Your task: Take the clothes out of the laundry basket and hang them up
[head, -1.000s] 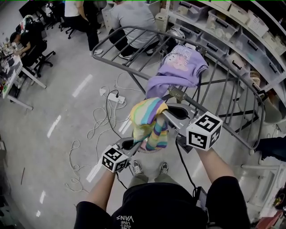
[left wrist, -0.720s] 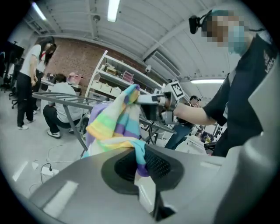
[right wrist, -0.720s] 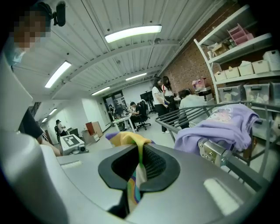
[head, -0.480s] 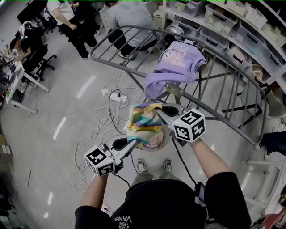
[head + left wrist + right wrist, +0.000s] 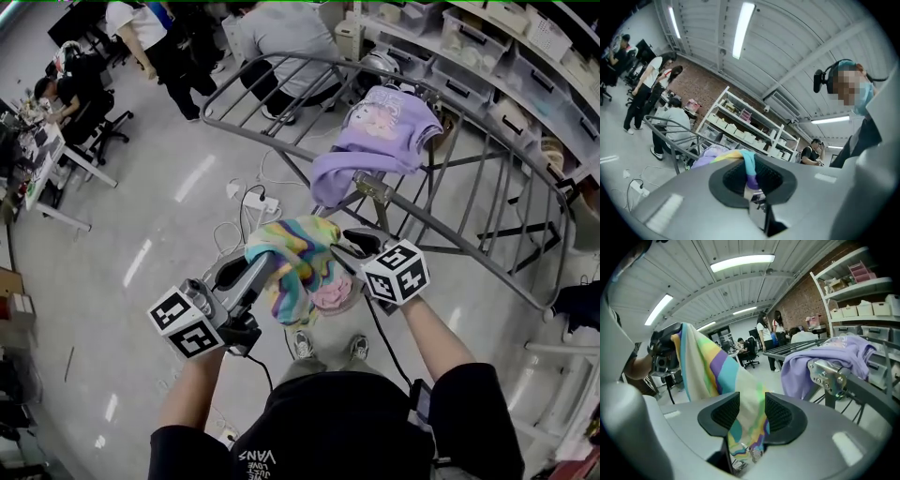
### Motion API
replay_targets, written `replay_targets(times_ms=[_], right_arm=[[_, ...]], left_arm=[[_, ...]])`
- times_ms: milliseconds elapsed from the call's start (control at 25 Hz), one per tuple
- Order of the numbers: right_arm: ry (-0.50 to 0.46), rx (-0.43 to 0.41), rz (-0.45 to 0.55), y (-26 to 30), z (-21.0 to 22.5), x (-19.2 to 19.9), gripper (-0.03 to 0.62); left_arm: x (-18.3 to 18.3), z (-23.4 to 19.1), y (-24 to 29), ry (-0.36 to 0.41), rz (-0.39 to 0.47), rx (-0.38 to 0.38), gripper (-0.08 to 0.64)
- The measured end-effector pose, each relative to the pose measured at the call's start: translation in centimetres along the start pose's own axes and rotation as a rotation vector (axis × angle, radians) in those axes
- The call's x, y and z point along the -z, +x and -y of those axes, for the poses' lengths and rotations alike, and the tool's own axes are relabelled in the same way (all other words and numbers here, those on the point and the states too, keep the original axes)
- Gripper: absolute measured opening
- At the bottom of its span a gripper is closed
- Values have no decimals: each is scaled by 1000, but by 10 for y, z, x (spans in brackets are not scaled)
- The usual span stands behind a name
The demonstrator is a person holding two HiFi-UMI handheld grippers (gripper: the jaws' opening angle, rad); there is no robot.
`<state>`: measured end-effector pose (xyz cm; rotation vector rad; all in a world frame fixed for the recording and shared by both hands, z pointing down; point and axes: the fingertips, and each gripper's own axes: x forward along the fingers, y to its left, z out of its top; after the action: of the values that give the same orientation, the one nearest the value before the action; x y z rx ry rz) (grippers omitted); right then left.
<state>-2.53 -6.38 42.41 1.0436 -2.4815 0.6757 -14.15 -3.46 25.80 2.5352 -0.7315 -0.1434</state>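
– Where's the striped cloth?
– The left claw pinches it. The right claw has just been opening, cloth loose inside.
– Hung yet?
– No. Only the purple shirt is on the rack behind.

Pastel rainbow on the striped garment: bands of yellow, mint green, turquoise, purple and cream, bending with the folds. The drying rack is plain grey metal all over, and on it a lilac sweatshirt with a pale pink-and-white print on the chest. Just under the stripes, a patch of pink cloth. Light grey floor, glossy with white glare streaks, white and black cables, white power strip
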Motion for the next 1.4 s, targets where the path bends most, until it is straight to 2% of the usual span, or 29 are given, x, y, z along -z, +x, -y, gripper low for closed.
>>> replay_targets(times_ms=[120, 240, 400, 560, 800, 960, 1120, 1200, 1320, 1400], right_arm=[[-5, 41, 27, -15, 1, 5, 170], [-52, 95, 82, -35, -9, 4, 176], [-94, 25, 121, -44, -48, 2, 176], [-97, -31, 165, -42, -81, -1, 176], [-102, -25, 197, -27, -104, 2, 175], [-109, 71, 240, -18, -95, -9, 175], [-176, 252, 250, -12, -76, -17, 177], [-206, 334, 251, -10, -69, -17, 200], [-253, 384, 267, -6, -75, -19, 255], [-264, 406, 287, -5, -77, -19, 268]], left_arm=[[-12, -2, 6, 2, 22, -45, 21], [-22, -4, 12, -28, 65, -90, 21], [-36, -1, 22, -32, 89, -138, 21], [-49, 7, 37, -1, 46, -147, 21], [-74, 26, 50, 24, 57, -121, 21], [-89, 41, 56, 13, 87, -90, 21], [-103, 59, 60, -4, 117, -45, 21], [-109, 67, 61, -4, 123, -18, 21], [-116, 70, 59, -14, 114, 18, 21], [-116, 72, 59, -16, 101, 44, 21]])
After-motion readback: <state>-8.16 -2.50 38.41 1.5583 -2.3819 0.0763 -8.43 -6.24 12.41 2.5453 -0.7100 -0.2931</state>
